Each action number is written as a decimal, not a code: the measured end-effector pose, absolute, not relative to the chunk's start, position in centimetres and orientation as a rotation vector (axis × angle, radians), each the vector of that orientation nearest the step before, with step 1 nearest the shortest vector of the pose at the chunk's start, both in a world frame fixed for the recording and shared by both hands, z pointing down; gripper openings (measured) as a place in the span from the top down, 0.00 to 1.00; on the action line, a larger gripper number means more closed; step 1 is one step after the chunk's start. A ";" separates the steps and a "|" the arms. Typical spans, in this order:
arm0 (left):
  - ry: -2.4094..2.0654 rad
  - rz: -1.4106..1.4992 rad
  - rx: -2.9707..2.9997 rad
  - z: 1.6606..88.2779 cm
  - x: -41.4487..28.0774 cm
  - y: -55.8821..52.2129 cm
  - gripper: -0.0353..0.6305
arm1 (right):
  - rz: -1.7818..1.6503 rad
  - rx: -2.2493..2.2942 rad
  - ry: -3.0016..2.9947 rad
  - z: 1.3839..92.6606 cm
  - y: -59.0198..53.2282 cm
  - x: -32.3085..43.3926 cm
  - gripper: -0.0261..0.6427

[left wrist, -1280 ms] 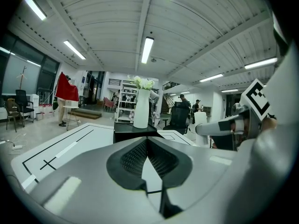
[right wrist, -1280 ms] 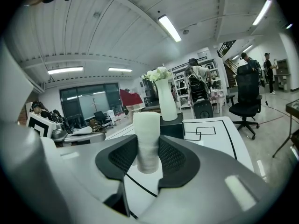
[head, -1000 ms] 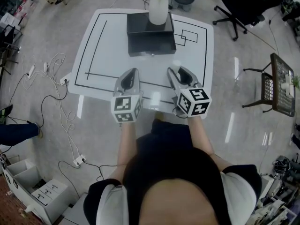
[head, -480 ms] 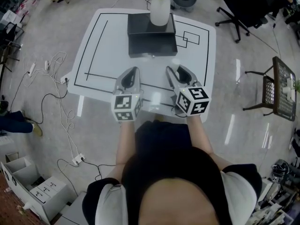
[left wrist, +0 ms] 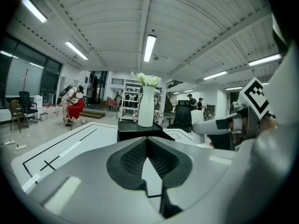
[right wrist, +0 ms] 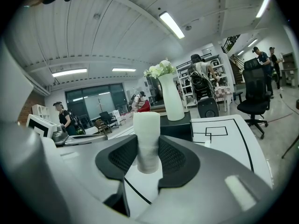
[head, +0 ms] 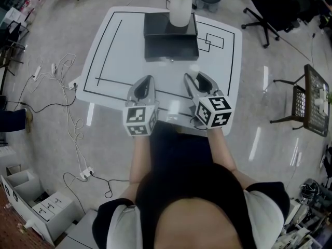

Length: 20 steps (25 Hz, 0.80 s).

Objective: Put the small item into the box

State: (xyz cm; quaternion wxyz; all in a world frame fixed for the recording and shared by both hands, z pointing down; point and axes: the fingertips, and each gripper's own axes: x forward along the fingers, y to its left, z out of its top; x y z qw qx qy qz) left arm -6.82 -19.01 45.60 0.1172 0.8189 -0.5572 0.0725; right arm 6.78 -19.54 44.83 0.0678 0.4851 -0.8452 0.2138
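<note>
Neither gripper has shifted since the earlier frame; only a bystander's leg at the far left edge has moved. Left to right: the left gripper [head: 147, 79] hangs over the near edge of the white, black-lined table [head: 114, 51], its ribbed dark pads closed together on nothing. Beyond, mid-table, stands the black rectangular box [head: 171, 48], with a tall white vase [head: 180, 12] of flowers on its rear part; whether the front section is open cannot be told. The right gripper [head: 194, 78] clamps the small item [right wrist: 147, 139], an upright white cylinder with a soft, foam-like surface, well short of the box. Likely hazards: a reach toward the box could topple the vase, and the soft cylinder could tilt or slip in the pads.
</note>
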 end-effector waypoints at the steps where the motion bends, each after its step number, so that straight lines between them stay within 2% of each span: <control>1: -1.630 0.214 2.396 45.6 -6.8 -19.0 0.93 | 0.645 1.461 -2.547 44.9 -19.5 6.8 0.75; 20: -1.508 0.262 2.480 44.1 -6.1 -21.6 0.93 | 0.684 1.598 -2.492 43.6 -21.1 7.6 0.75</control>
